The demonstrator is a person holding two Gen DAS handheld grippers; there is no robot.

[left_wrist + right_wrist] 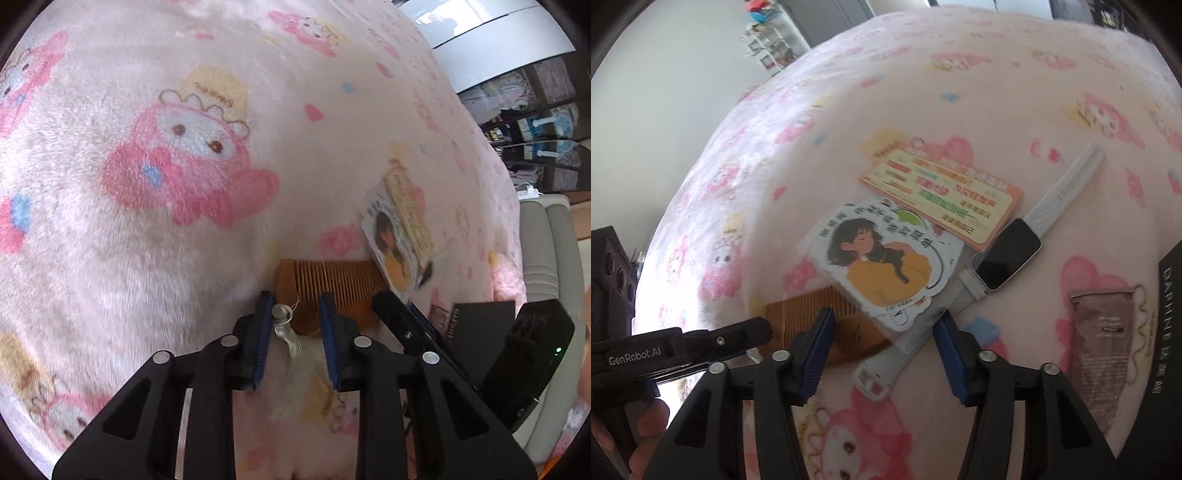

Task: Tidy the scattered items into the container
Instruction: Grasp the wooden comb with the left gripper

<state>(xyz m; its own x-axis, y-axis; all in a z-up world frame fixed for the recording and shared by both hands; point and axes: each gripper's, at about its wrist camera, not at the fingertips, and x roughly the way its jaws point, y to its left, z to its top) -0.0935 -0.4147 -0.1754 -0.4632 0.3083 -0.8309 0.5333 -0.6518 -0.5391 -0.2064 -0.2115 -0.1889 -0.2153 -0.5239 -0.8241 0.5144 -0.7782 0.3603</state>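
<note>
"GenRobot.AI" on left gripper (701, 341), "DAPHNE" on black box (1171, 317)

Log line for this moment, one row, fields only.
left hand-held gripper: open over wooden comb | right hand-held gripper: open near sticker, smartwatch | black box: no items visible inside

Comb (809, 314) half under sticker (886, 258), black box (1171, 314) cut off by edge

R gripper (882, 338) open over sticker (882, 258) & comb (812, 314); watch (1008, 254) beside, prob touching sticker.
</note>
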